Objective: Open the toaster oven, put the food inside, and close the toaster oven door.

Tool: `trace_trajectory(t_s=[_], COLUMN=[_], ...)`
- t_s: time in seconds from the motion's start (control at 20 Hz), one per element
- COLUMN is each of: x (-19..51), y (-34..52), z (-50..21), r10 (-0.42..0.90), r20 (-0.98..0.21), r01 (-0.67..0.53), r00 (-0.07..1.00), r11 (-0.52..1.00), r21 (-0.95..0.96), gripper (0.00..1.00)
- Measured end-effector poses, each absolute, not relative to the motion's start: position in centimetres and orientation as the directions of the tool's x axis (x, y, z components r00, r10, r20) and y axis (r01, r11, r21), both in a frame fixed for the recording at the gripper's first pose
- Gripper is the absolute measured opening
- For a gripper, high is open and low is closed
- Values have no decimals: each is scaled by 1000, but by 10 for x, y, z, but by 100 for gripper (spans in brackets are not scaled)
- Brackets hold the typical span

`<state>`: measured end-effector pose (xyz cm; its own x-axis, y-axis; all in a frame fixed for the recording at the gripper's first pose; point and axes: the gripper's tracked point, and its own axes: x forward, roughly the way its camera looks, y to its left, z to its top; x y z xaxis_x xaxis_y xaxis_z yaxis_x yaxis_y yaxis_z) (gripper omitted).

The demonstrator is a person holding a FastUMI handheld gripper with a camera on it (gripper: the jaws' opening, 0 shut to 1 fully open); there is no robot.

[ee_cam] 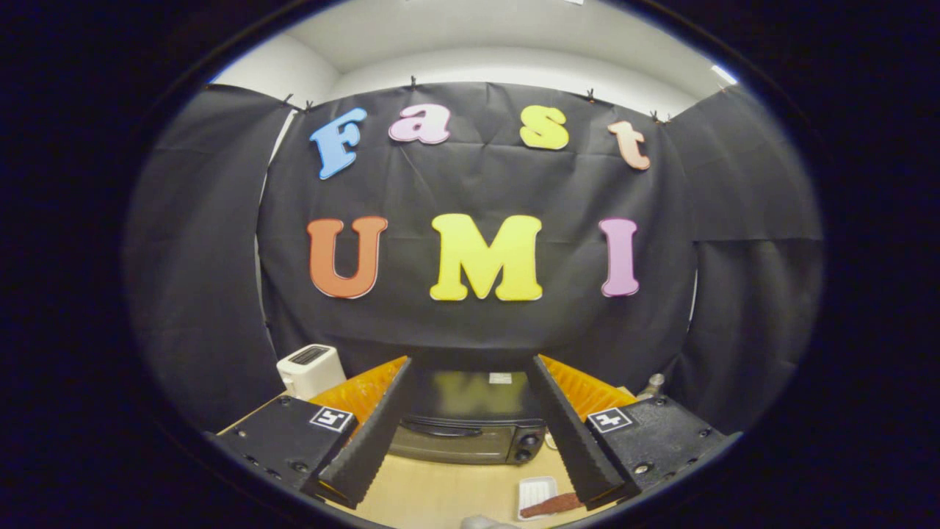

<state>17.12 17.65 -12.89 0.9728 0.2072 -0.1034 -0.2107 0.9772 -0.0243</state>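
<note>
Two fingers of the gripper [470, 430] stand spread wide, holding nothing. Beyond and between them sits the oven [470, 430], door closed, handle along its top edge. Close below the right finger lies the food [552, 505] on a small white tray [534, 488]. A toaster [311, 369] stands off past the left finger. Coming in low for the handle risks the right finger knocking the tray aside.

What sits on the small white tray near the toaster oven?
A brownish piece of food lies across the white tray, partly covered by one finger of the open gripper. The toaster oven beyond is shut; its inside is hidden.
</note>
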Motion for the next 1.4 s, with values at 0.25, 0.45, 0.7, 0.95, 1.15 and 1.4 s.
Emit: trace_trajectory(t_s=[0.25, 0.45, 0.7, 0.95, 1.15, 1.4], x=[223, 262, 294, 293, 290, 270], y=[224, 240, 223, 217, 216, 213], z=[-191, -242, -301, -320, -326, -329], r10=[243, 233, 141, 109, 108, 110], r20=[-160, -200, -316, -349, -370, -402], r01=[-251, -248, -161, -139, -128, -127], r00=[957, 952, 938, 931, 923, 909], r11=[967, 967, 986, 988, 991, 992], r21=[-31, -56, -40, -62, -31, -14], gripper=[100, 100, 100, 100, 100, 100])
